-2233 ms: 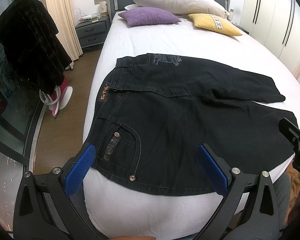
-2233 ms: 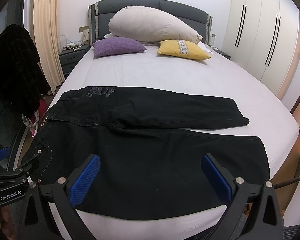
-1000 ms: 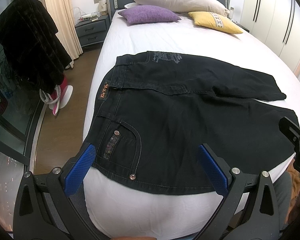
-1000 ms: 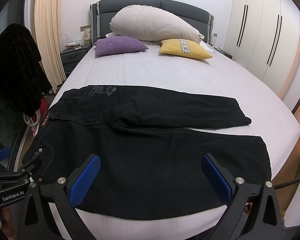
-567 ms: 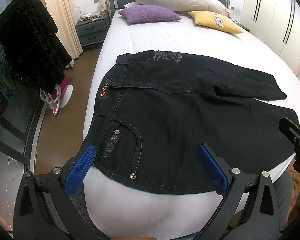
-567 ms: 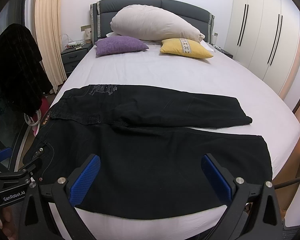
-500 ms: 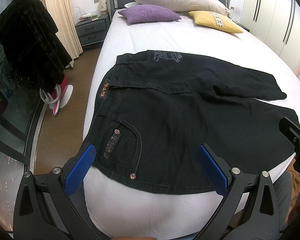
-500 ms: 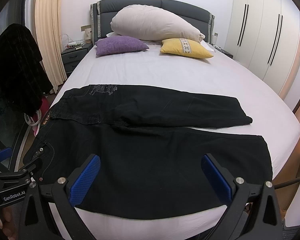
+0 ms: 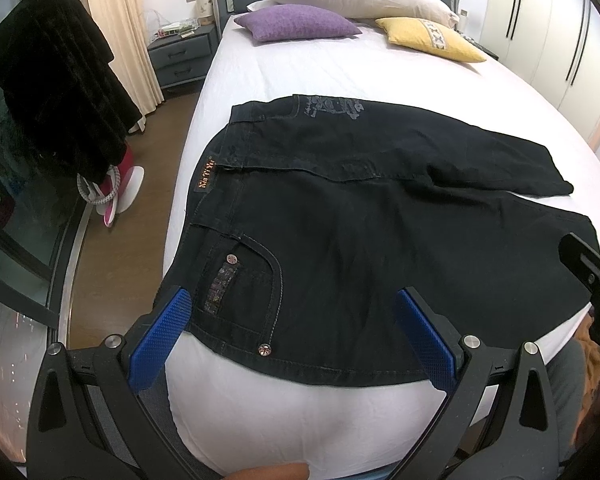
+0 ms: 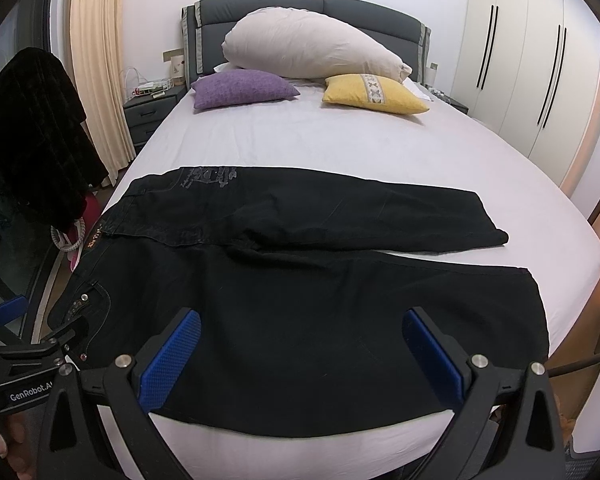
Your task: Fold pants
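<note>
- The pants (image 10: 300, 320) are laid flat across the foot end of the bed (image 10: 340, 140), waistband toward the bed's left edge and leg hems toward its right edge.
- One leg lies along the foot edge of the bed; the other leg (image 10: 340, 216) lies beyond it, toward the headboard, with a thin wedge of sheet showing between the two near the hems.
- No fold is seen: both legs are spread side by side in a single layer, so the task is judged to be at its very start, with only the laying-out done.
- The left gripper (image 9: 296, 340) is held above the near left corner of the bed, over the hip pocket (image 9: 240, 280); its jaws are spread wide and nothing is held.
- The right gripper (image 10: 302, 356) is held above the foot edge, over the middle of the near leg; its jaws are likewise spread wide and empty.
- Neither gripper is seen touching the cloth.
- Left to do, as judged: one leg is to be brought over the other, then the doubled length is to be folded across from hem to waistband, perhaps twice.
- The pillows (image 10: 312, 56) at the head end are well apart from the pants, so room for the folding is given.
</note>
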`<state>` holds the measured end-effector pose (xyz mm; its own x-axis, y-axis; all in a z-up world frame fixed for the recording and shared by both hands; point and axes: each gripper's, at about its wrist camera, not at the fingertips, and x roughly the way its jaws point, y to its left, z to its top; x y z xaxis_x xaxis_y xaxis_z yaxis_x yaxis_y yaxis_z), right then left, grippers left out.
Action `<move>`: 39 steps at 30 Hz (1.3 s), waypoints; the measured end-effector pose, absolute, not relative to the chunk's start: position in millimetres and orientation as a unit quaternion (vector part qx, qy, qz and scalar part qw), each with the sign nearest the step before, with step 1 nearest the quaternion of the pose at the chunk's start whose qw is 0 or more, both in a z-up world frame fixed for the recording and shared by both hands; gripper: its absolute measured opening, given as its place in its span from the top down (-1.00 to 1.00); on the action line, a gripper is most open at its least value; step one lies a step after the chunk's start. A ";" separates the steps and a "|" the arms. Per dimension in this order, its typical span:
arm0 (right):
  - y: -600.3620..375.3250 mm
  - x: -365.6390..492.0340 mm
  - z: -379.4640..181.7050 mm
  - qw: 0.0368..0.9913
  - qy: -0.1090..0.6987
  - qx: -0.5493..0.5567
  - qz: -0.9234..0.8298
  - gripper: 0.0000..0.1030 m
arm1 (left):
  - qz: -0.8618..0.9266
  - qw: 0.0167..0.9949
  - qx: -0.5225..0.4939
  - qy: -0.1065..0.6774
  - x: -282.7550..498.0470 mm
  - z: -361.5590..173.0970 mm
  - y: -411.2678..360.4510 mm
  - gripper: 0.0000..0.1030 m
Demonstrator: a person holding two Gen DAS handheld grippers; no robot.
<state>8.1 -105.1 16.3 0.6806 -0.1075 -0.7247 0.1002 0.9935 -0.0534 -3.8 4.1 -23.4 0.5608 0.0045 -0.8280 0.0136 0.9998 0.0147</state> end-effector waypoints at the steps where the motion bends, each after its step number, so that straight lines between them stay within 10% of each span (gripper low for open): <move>1: -103.8 7.9 15.8 0.917 0.396 -0.005 -0.056 -1.00 | -0.003 0.883 0.011 0.470 -3.4 -23.8 4.2 -1.00; 19: -143.7 53.4 19.9 0.918 0.393 0.032 0.053 -1.00 | -0.111 0.841 -0.057 0.527 60.5 -50.4 14.3 -1.00; 39: -215.3 224.0 -21.6 0.873 0.423 0.035 0.241 -0.62 | -0.289 0.762 0.153 0.559 427.3 -93.8 1.3 -0.83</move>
<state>224.0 -215.3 -21.6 0.5265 0.4504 -0.7211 -0.3917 0.8813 0.2645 427.3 1.3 -93.8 0.2085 -0.2704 -0.9399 0.6119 0.7858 -0.0903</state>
